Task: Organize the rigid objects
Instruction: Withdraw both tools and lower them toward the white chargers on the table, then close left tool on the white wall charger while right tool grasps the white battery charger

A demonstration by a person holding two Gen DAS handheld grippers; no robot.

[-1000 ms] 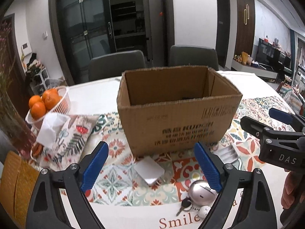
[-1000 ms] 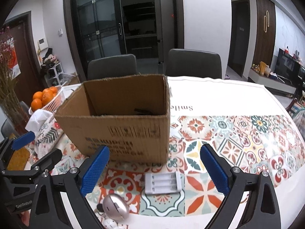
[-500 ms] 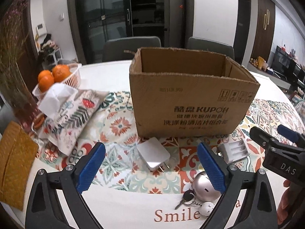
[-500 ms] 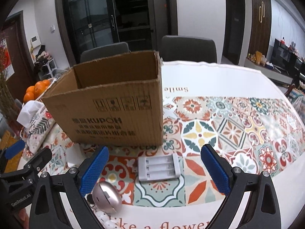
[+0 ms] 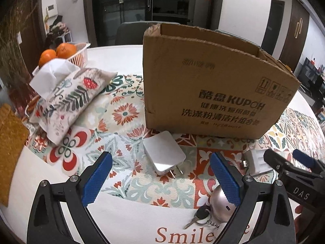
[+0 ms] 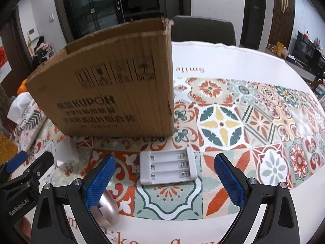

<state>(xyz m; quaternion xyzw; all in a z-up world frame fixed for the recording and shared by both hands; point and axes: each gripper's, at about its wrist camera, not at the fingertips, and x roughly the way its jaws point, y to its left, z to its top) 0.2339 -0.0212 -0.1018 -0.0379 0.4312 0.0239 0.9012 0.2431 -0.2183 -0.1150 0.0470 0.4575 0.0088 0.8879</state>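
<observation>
While poised over a patterned tablecloth [image 6: 223, 122], left gripper [image 5: 160, 174] spread wide above white charger plug [image 5: 163, 155], jaws just widened, nothing clasped; right gripper [image 6: 164, 174] likewise agape above white battery holder [image 6: 167, 167], both just before cardboard box [image 5: 203, 93].
</observation>
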